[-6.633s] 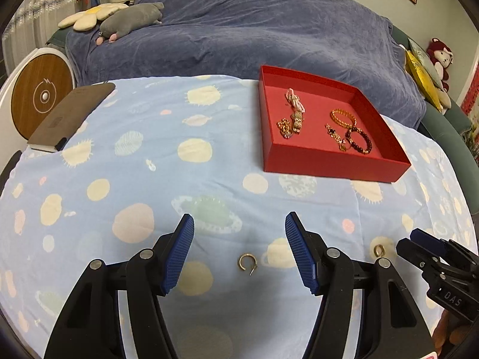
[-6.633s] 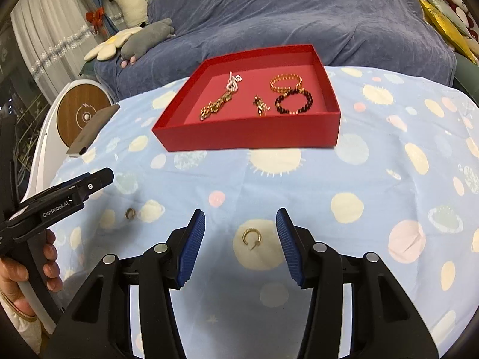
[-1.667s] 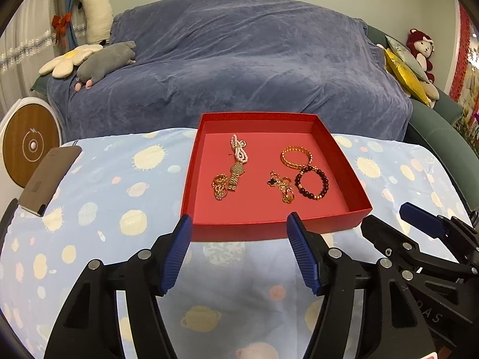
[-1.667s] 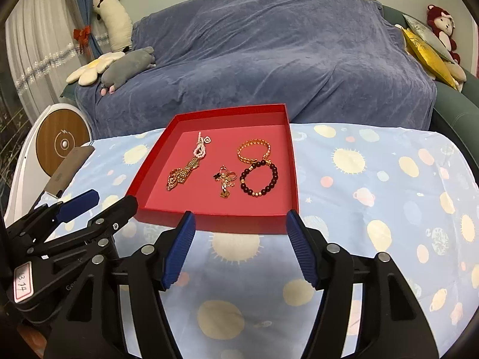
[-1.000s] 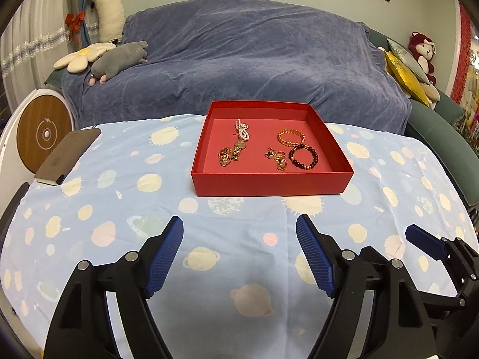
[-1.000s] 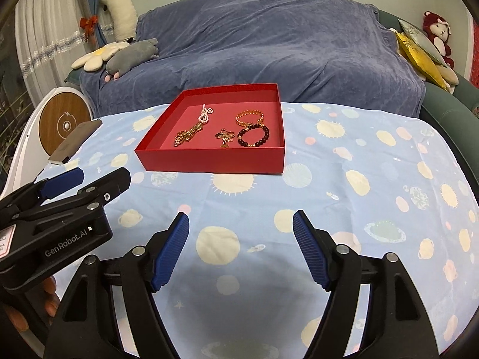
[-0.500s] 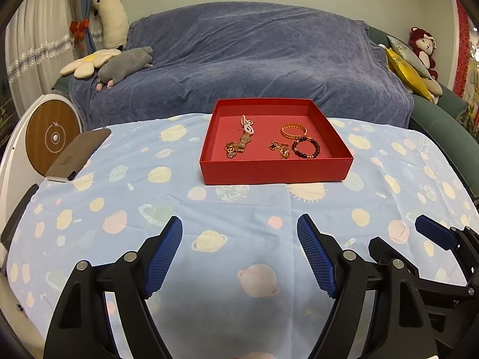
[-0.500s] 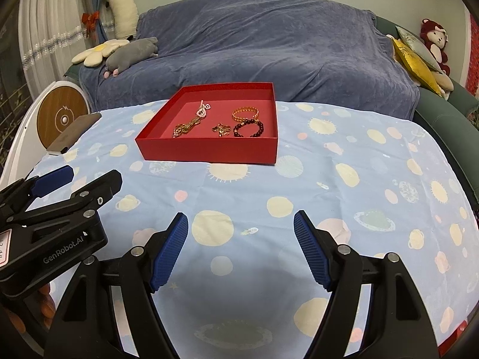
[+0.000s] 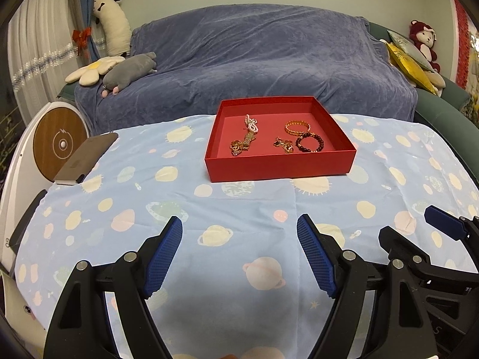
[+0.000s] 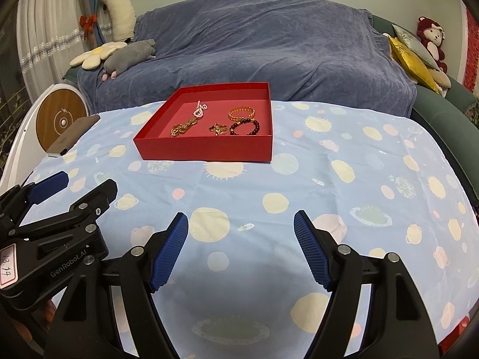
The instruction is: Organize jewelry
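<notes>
A red tray [image 9: 278, 167] [image 10: 206, 149] sits at the far middle of the table. Inside it lie a gold chain with pale beads [image 9: 247, 140] [image 10: 187, 124], a small gold piece [image 9: 284, 145] [image 10: 218, 128], a gold bangle [image 9: 297, 127] [image 10: 241, 110] and a dark bead bracelet [image 9: 310, 146] [image 10: 245, 127]. My left gripper [image 9: 239, 251] hangs open over the cloth well short of the tray, nothing between its blue pads. My right gripper [image 10: 241, 248] is likewise open and empty. Each gripper shows at the other view's edge.
The table wears a pale blue cloth [image 9: 239, 203] with planets and suns. A brown phone-like slab [image 9: 86, 158] lies at the far left beside a round wooden-faced device [image 9: 61, 143]. Behind is a blue-covered sofa [image 9: 254, 59] with plush toys and cushions.
Both views have drawn back from the red tray, which now looks smaller and farther. Both grippers stay open and empty.
</notes>
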